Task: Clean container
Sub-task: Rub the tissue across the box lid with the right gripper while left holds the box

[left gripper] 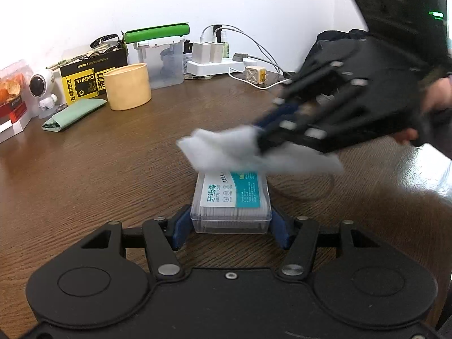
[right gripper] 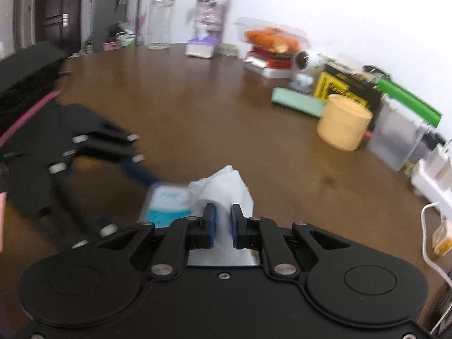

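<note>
My left gripper (left gripper: 231, 223) angled down, blue pads clamped on both sides of the floss box (left gripper: 230, 200), my right gripper (right gripper: 223, 223) just above the box, pinching a white wipe (right gripper: 223, 186)

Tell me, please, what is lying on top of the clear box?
A white tissue, pinched by the right gripper, covers the far end of the clear box; the label there is hidden.
</note>
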Demonstrator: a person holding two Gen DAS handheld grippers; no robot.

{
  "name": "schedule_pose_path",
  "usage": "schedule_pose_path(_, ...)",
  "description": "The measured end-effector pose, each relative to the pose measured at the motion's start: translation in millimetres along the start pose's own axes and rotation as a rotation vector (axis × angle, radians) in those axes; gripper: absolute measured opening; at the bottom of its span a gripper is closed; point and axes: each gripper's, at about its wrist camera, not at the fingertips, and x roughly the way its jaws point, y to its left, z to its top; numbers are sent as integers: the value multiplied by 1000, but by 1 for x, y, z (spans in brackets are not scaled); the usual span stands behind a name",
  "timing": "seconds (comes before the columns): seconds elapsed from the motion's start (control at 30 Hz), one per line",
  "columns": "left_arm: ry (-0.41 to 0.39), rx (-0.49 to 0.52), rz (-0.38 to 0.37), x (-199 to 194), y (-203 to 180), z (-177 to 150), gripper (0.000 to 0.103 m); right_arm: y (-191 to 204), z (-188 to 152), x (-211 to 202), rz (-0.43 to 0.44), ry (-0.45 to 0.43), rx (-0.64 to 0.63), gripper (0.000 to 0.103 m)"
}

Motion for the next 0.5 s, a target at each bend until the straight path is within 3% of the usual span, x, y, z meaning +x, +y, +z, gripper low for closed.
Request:
schedule_pose_path(0.13,-1,8,4,0,-2,0,58,34,12,5,114,-26,-68,12)
schedule_pose_path(0.27,-1,5,9,-1,-2,0,58,28,21,24,34,-41,-72,12)
schedule_pose_path(0.37,0,1,6,-1,-1,0,58,1,12,19,-75,-23,-1,12)
schedule_pose_path(0.43,1,-2,4,0,0,0,58,-2,5,5,-53,-6,11,12)
schedule_pose_path(0.5,1,0,2,0,0,0,58,12,5,1,29,-7,-12,12)
